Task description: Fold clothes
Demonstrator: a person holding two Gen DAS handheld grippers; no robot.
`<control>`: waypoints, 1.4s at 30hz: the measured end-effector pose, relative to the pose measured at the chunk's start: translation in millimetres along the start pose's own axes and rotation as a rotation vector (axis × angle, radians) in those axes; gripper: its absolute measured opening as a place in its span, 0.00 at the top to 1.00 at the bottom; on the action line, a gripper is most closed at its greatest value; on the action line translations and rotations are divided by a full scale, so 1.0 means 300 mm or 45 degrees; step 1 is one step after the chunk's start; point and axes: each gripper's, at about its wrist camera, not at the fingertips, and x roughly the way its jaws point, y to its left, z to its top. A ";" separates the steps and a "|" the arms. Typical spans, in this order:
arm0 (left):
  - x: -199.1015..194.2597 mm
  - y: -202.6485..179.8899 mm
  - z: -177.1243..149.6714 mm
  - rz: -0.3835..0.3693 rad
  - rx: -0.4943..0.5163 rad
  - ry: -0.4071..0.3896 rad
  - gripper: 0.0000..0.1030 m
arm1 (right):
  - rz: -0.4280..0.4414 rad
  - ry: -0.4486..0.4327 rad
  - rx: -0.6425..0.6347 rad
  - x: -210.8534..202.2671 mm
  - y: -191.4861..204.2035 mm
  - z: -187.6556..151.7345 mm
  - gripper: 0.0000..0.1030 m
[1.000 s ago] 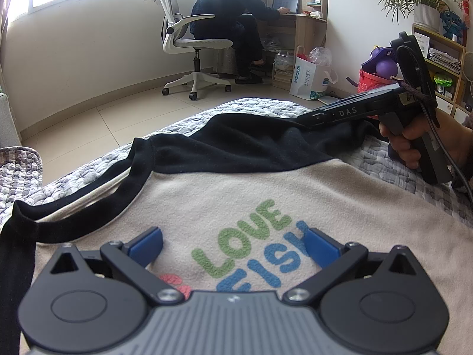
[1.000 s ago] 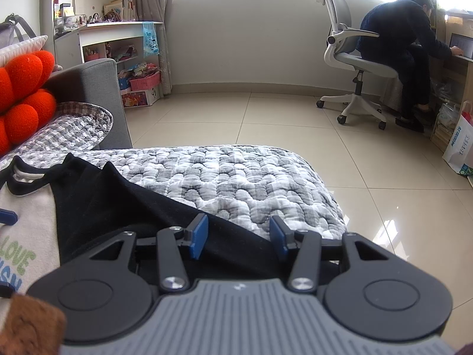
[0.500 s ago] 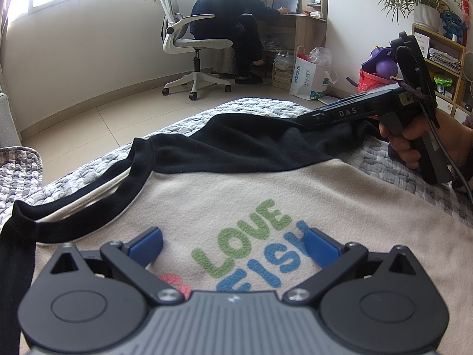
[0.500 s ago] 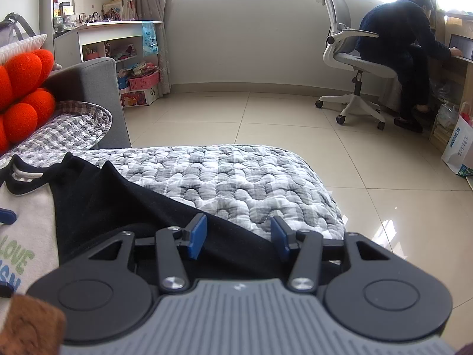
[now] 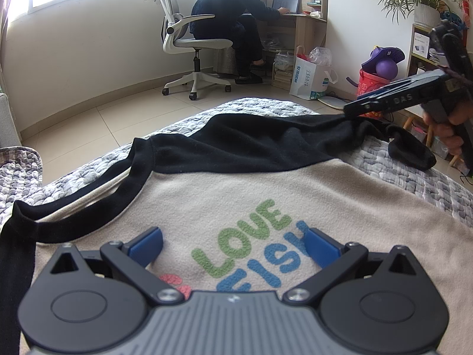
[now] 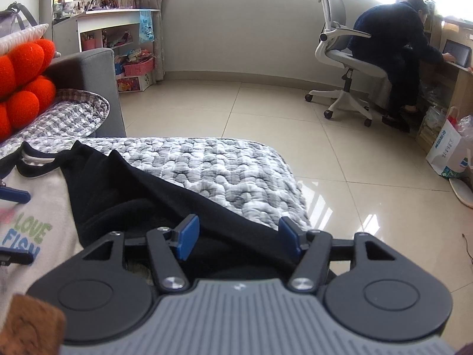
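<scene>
Two sets of jaws are standing spread. The left gripper (image 5: 233, 244) is hovering wide apart over the printed chest of the beige sweatshirt (image 5: 236, 195). The right gripper (image 6: 238, 233) is opening its jaws above the black sleeve (image 6: 165, 195), pads clear of the cloth. The sweatshirt is lying flat on a grey quilted bed (image 6: 224, 165).

Office chair (image 5: 189, 41), seated person (image 5: 233, 14), quilt (image 6: 212, 165)

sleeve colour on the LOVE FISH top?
Black sleeve; the body is beige. Clearest in the left wrist view.
</scene>
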 end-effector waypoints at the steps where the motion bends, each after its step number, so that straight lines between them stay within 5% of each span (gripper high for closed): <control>1: 0.000 0.000 0.000 0.000 0.000 0.000 0.00 | -0.004 0.003 0.013 -0.027 -0.015 -0.010 0.38; 7: 0.002 0.002 0.000 0.001 0.000 0.000 0.00 | -0.030 0.070 0.112 -0.158 -0.118 -0.112 0.38; 15: 0.002 -0.004 0.000 0.011 -0.002 0.000 0.00 | 0.144 0.154 0.442 -0.166 -0.200 -0.234 0.42; 21: 0.008 -0.016 0.050 0.044 0.000 0.087 0.00 | 0.261 0.149 0.512 -0.151 -0.231 -0.260 0.92; 32: 0.117 -0.021 0.248 0.089 -0.040 0.040 0.03 | -0.076 0.075 0.324 -0.172 -0.385 -0.207 0.93; 35: 0.187 -0.008 0.288 0.127 -0.039 0.074 0.14 | -0.135 0.063 0.293 -0.150 -0.426 -0.184 0.94; 42: 0.277 -0.023 0.371 0.115 0.043 0.086 0.15 | -0.209 0.058 0.241 -0.085 -0.489 -0.148 0.94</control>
